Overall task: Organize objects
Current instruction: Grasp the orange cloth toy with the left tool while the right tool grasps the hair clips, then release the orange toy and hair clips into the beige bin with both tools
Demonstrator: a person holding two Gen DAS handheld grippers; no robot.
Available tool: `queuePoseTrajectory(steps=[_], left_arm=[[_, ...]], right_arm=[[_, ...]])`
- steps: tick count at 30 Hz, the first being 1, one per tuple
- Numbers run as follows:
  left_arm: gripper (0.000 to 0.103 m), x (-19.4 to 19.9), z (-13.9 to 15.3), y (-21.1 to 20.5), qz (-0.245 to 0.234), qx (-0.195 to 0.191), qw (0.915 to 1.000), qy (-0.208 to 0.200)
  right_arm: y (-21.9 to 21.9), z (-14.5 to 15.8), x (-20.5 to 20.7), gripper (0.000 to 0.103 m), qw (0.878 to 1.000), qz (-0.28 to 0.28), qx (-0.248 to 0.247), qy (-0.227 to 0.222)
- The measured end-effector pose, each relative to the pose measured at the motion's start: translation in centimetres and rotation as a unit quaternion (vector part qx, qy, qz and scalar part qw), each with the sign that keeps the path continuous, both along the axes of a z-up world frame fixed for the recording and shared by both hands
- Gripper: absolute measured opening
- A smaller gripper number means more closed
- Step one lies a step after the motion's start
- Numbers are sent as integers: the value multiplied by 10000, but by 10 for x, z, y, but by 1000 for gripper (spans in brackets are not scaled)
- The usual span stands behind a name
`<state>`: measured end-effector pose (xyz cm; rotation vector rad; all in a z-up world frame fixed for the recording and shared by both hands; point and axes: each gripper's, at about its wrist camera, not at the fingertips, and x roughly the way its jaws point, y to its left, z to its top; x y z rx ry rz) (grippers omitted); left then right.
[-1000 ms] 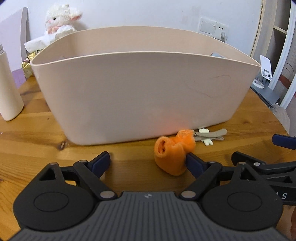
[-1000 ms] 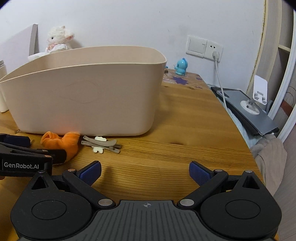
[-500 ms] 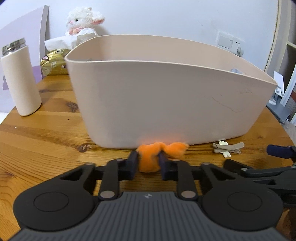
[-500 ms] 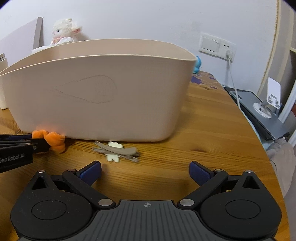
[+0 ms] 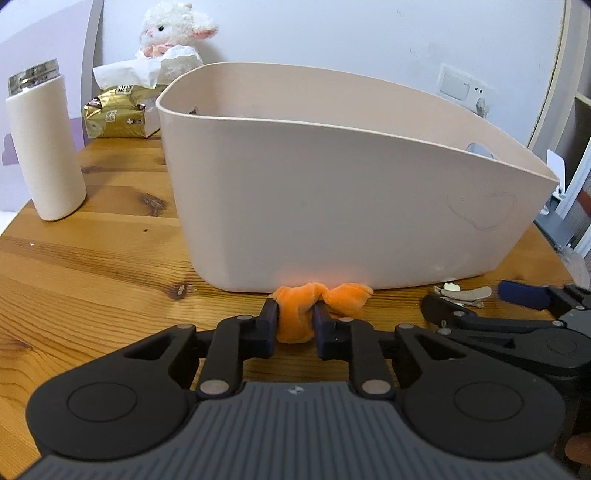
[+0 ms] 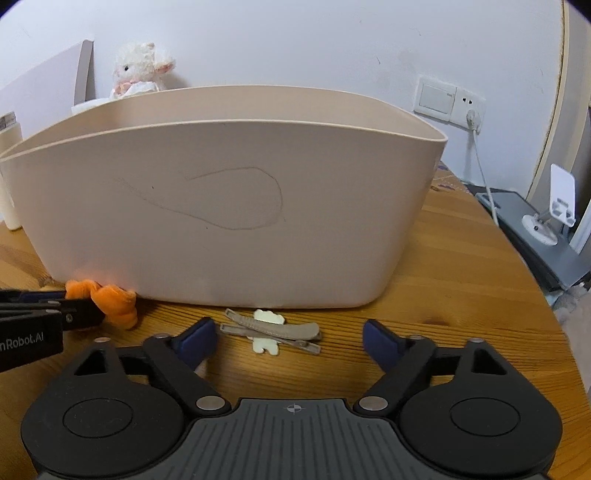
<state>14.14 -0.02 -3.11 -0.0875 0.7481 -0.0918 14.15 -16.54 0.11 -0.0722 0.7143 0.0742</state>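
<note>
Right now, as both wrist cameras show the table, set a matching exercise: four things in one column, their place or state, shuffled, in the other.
Things:
1. orange scrunchie
2. hair clips
3. white bottle
4. plush lamb

Places or states:
A. standing upright left of the beige bin
B. behind the bin, by the wall
C. pinched in the left gripper
D. lying between the open right gripper's fingers

Pairs: 1-C, 2-D, 3-A, 4-B

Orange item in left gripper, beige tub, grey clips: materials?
Orange soft item: plush fabric, fuzzy, dents between the fingers. Beige tub: likely plastic, matte, smooth moulded rim. Grey hair clips: probably metal, dull, thin flat strips; cream piece unclear.
</note>
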Motion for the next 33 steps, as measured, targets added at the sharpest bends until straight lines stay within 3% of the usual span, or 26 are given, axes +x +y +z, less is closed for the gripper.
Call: queuePoseTrajectory(steps=[4,5,19,33], left_arm=[[18,-2,0,-1,-15,51,10000,-41],[13,-2,0,-1,-28,25,10000,-30],[7,-16,8,8,-19,-273,9996,25],[7,-48,59,18,-21,-222,9973,-706]], right_arm=[[5,2,-3,52,10000,84,19,-47],[7,3,-4,51,9999,104,-51,-74],[6,18,-27,51,9995,77,101,-293],[-6,75,-63,51,9929,27,274,-1161]])
